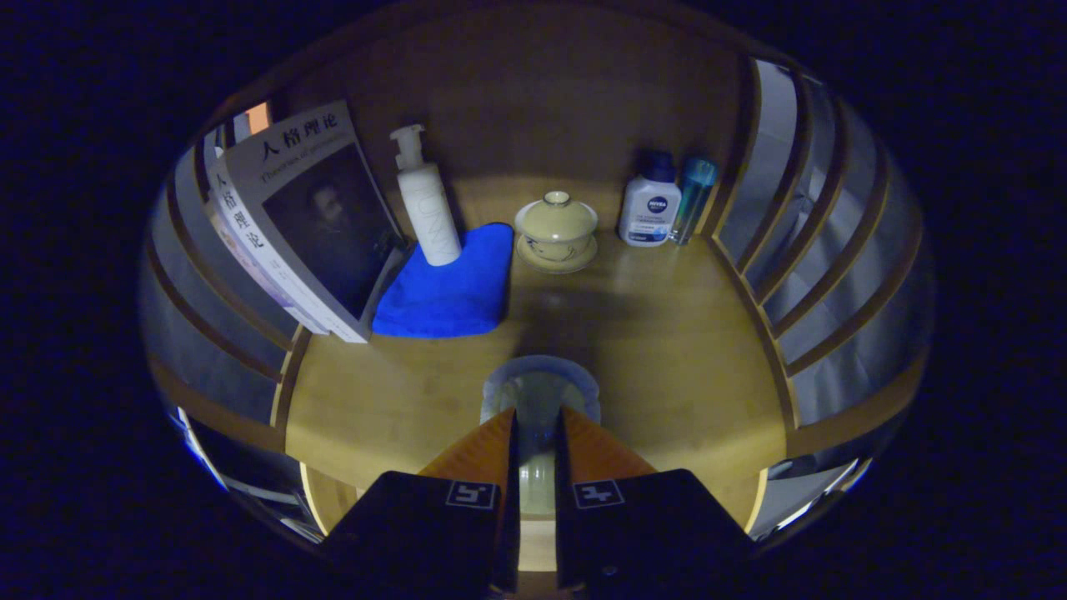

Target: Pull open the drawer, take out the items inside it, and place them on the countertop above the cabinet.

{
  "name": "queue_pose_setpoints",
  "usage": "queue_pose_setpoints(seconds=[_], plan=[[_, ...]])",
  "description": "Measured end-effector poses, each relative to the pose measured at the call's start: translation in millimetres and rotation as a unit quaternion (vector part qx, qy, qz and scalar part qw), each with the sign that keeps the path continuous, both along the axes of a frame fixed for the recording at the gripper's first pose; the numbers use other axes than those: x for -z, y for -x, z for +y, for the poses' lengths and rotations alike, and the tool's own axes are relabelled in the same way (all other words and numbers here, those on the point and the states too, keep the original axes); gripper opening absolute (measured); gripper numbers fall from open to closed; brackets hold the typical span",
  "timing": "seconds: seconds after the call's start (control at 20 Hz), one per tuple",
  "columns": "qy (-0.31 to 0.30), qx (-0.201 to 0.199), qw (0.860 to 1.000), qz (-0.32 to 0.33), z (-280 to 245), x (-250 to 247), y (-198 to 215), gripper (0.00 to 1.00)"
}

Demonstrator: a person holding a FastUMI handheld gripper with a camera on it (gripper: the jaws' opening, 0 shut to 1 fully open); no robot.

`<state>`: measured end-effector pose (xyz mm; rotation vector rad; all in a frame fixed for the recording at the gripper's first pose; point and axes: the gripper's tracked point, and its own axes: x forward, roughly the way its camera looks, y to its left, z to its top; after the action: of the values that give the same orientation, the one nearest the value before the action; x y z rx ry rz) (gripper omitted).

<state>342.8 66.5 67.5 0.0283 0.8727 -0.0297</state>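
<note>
Over on the far left of the countertop point(667, 350), 2 or 3 books point(292, 225) lean against the slatted side rail, propped at a slant so their covers face out; the rail is what keeps them from sliding flat. Just right of them lies a folded blue cloth point(450, 292), and a white pump bottle point(427, 200) stands upright on its far corner, apparently parked on the cloth rather than on bare wood.

Toward the middle, further back, a pale lidded cup on its saucer point(556, 229) sits clear of the cloth, lid on and level. To the right of it, in the far right corner against the back panel, a white bottle with a dark cap point(649, 204) and a slim blue bottle point(693, 200) stand touching or nearly so, tucked where nothing will knock them.

Nearest to us, the gripper point(537, 417) has its 2 fingers drawn close with a clear glass cup point(540, 387) at their tips. The fingers appear to pinch its near wall, 1 inside and 1 outside, though I cannot tell for sure that both press on it. The cup hangs over or rests on the near middle of the wood, well apart from the other things, and that open patch looks like a sensible spot for it.

My guess is this is the setting-down step; letting go before the base is flat could tip the glass.
</note>
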Motion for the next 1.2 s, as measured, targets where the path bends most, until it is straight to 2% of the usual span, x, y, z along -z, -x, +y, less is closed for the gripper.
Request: queue_pose_setpoints(seconds=[0.2, 0.6, 0.9, 1.2], plan=[[-0.011, 0.013, 1.0, -0.004, -3, 11, -11, 0.24], [0.01, -0.003, 0.999, -0.045, 2, 15, -13, 0.27], [0.003, -0.009, 0.998, -0.066, 7, 13, -7, 0.37], [0.037, -0.02, 0.989, -0.143, 0, -23, 6, 0.47]])
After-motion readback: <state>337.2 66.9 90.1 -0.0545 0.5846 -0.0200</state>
